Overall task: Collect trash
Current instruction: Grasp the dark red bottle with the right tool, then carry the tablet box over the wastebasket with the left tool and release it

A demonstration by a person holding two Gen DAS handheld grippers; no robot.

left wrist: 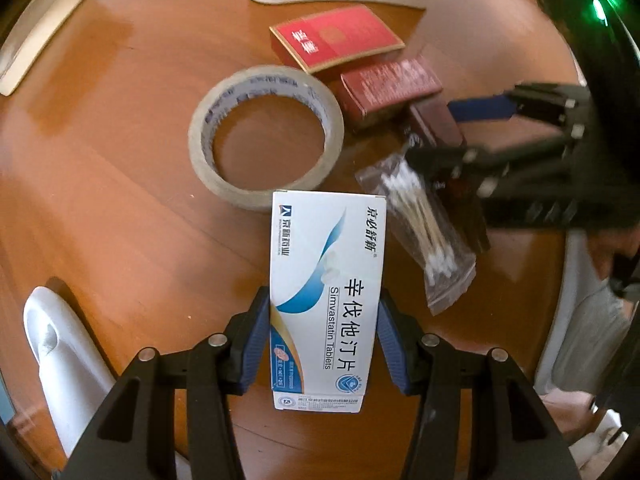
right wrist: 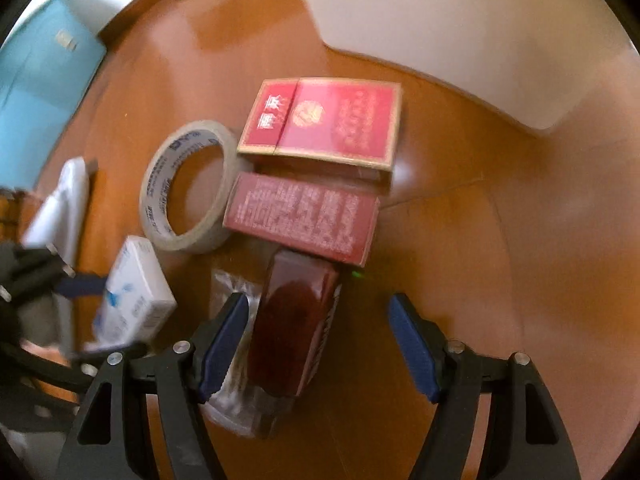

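Blue-and-white tablet box (left wrist: 326, 296) clamped lengthwise in the left gripper (left wrist: 325, 344), blue pads (left wrist: 256, 344) pressed flat on both long sides, far end hanging over the wooden table (left wrist: 120, 184). Seen from the right wrist too, tilted, at lower left (right wrist: 134, 292).

Rest of the clutter on the wood: tape roll (left wrist: 266, 136) lying flat just beyond the box, red-and-gold cigarette pack (left wrist: 336, 38) behind it, darker red carton (left wrist: 390, 86) right beside that. Clear bag of cotton swabs (left wrist: 420, 228) off to the box's right.

Right gripper (right wrist: 318, 344) down over a dark maroon pack (right wrist: 296, 324), fingers apart. Left pad (right wrist: 222, 346) close alongside the pack, right pad well clear of it, so no squeeze yet. Swab bag partly under the left finger. White chair edges around the table rim, pretty blurry.
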